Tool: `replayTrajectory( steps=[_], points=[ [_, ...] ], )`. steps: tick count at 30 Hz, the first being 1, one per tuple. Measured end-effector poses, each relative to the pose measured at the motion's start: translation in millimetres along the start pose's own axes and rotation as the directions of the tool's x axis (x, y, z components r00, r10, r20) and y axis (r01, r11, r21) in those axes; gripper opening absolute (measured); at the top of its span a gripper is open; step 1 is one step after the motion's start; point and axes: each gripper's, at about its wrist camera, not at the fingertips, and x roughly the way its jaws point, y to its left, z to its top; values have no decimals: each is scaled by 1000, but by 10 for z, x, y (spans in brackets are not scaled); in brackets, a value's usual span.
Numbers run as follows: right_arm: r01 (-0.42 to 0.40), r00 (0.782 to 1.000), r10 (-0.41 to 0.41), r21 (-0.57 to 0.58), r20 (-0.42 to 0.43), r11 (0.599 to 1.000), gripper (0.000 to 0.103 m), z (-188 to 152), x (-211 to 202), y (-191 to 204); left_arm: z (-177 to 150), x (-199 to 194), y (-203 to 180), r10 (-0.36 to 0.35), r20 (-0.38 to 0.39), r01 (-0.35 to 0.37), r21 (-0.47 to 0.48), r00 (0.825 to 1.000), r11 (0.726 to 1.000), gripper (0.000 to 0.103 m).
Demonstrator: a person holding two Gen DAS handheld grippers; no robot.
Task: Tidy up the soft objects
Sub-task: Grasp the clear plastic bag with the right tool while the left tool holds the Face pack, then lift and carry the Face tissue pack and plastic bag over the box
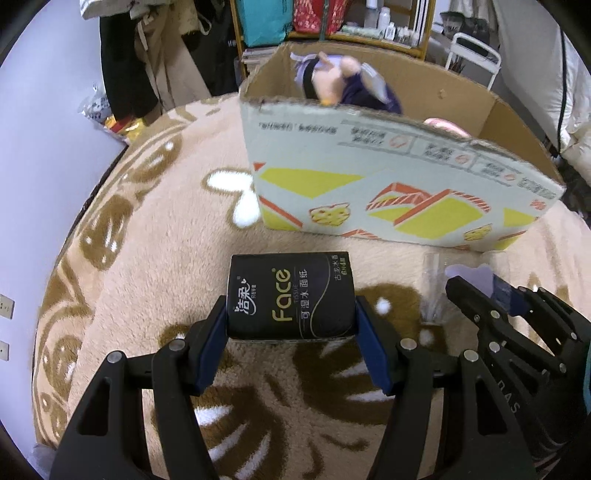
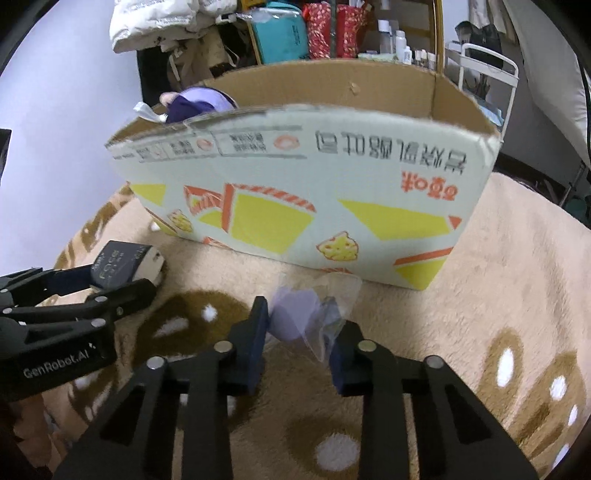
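Observation:
A black tissue pack marked "Face" is clamped between the blue pads of my left gripper, just above the beige patterned blanket. To its right my right gripper is shut on a small lavender soft item in a clear wrapper, also close over the blanket. Straight ahead of both stands an open cardboard box printed with yellow and orange shapes. A purple-clad plush doll lies in its far left corner, and something pink shows over the near wall.
Behind the box stands a shelf with teal and red bags and bottles. Dark and beige clothes hang at the back left, and a white metal rack is at the back right. The blanket's edge falls away on the left.

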Motion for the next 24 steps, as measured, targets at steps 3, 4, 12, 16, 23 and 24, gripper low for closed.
replayTrajectory(
  steps=[3,4,12,16,23,24],
  points=[
    [-4,1000,4,-1,25,1000,18,-4,-135,-28,-43,-111,-18,-7,33,8,-8,999,1000,64],
    [-5,999,5,0,34,1000,17,-8,-184,-50,-58,-140,-18,-12,38,13,-11,999,1000,64],
    [-13,994,9,31,109,999,14,57,-526,-35,-134,-411,-68,-7,116,4,22,993,1000,64],
    [-24,987,19,30,162,999,14,77,-759,-26,-146,-572,-91,-21,166,16,31,986,999,64],
    [-10,962,10,-3,274,1000,14,164,-1116,2,-175,-959,-136,-22,323,3,59,946,998,64],
    [-8,958,9,-5,286,1000,14,179,-1152,4,-175,-1001,-133,-19,345,-1,59,938,998,64]
  ],
)
